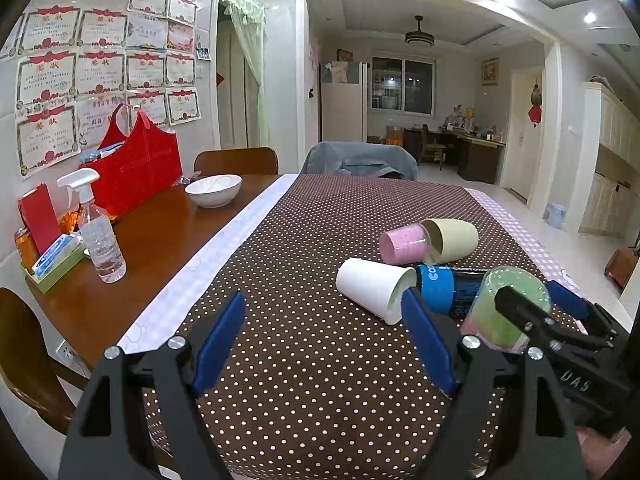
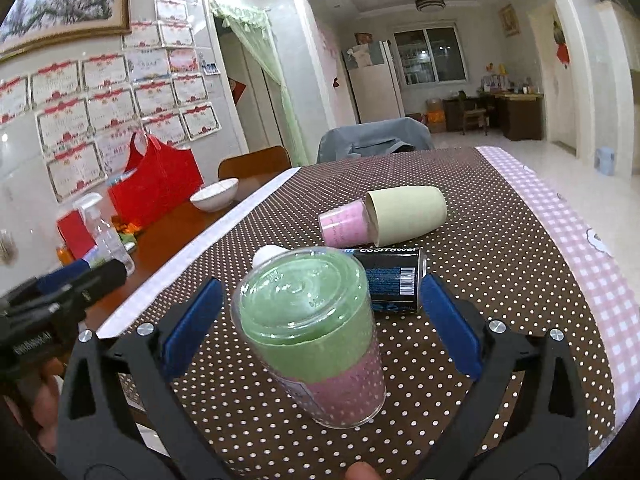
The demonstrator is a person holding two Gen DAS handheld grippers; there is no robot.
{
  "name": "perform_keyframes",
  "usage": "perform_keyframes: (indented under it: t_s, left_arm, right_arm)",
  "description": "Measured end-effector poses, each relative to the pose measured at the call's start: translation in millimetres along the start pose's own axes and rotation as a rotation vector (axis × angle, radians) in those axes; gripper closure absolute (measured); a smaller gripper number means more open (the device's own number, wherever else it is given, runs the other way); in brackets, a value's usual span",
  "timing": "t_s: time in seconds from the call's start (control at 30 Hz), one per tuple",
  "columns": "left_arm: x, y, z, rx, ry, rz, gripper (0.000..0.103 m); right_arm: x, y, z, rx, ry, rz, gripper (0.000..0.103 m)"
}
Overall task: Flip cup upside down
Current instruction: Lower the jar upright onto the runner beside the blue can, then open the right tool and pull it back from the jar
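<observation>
A clear plastic cup with green and pink inside (image 2: 312,332) stands upside down on the dotted tablecloth (image 2: 500,264), its flat base on top. My right gripper (image 2: 320,312) is open, its blue pads (image 2: 448,320) on either side of the cup and apart from it. The cup also shows in the left wrist view (image 1: 504,308), partly behind the right gripper (image 1: 532,312). My left gripper (image 1: 324,340) is open and empty over the cloth, left of the cup. A white cup (image 1: 372,288) lies on its side just ahead.
A blue and black can (image 2: 394,280) lies behind the cup. A pink cup (image 2: 346,226) and a beige cup (image 2: 408,210) lie on their sides farther back. On the bare wood at left stand a white bowl (image 1: 214,190), a spray bottle (image 1: 98,232) and a red bag (image 1: 138,168).
</observation>
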State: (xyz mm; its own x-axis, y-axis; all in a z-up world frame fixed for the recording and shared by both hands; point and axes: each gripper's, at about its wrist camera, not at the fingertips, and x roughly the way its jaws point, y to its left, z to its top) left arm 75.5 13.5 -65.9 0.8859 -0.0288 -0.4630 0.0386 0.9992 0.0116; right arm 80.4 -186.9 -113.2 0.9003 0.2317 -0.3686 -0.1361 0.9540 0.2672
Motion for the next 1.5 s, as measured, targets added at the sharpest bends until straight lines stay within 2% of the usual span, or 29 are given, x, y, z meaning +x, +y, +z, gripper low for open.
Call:
perform_keyframes:
  t_s: [0.37,0.6,0.8,1.13,1.5]
  left_arm:
    - [-15.4,-10.3,7.0,0.014,-0.030,-0.008,0.024]
    - [-35.0,-16.5,10.6,0.024,-0.063,-0.025,0.024]
    - [-54.9,-19.7,14.1,0.032,-0.093,-0.023,0.024]
    - [-83.8,-21.4,14.0,0.037,-0.132,-0.027,0.023]
    - [-117.5,-17.5,10.5,0.029,-0.198,-0.039,0.023]
  right_arm:
    - [-39.4,-2.3,21.9,0.050,-0.065,0.003,0.006]
    - [-62.0,-2.7,34.8,0.074,-0.039,0.011,0.006]
    - [-86.5,1.6,37.1,0.076,-0.053,-0.009,0.006]
    - [-110.9,11.9,28.6,0.042,-0.057,-0.083,0.006]
    - [-135.8,42.8,19.0,-0.067,-0.151,-0.211,0.006]
